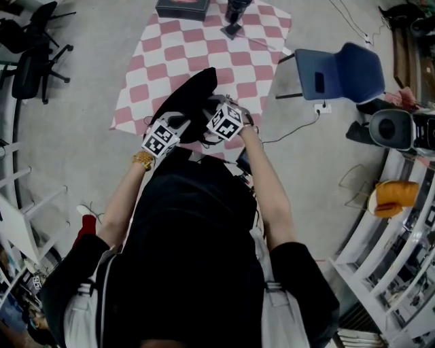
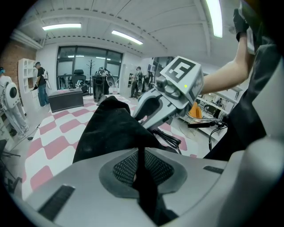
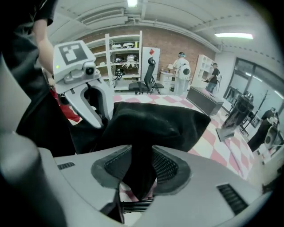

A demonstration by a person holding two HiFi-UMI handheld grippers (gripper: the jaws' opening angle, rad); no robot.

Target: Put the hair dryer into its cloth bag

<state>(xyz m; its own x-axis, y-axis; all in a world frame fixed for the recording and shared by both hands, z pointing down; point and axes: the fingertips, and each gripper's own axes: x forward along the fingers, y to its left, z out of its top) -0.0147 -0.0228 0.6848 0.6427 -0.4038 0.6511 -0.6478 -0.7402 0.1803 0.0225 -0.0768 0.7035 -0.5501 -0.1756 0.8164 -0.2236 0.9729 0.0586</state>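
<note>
The black cloth bag hangs over a pink-and-white checkered mat, held up between both grippers. My left gripper is shut on a thin edge of the bag, which runs as a dark strip between its pads. My right gripper is shut on a thicker bunch of the bag, and the fold fills the gap between its pads. A black cord lies coiled under the bag. No hair dryer body shows; a dark upright object stands at the mat's far edge, too small to name.
A black box sits on the mat's far edge. A blue chair stands to the right, and a white cable trails from it. Office chairs are at the far left and shelving at the right.
</note>
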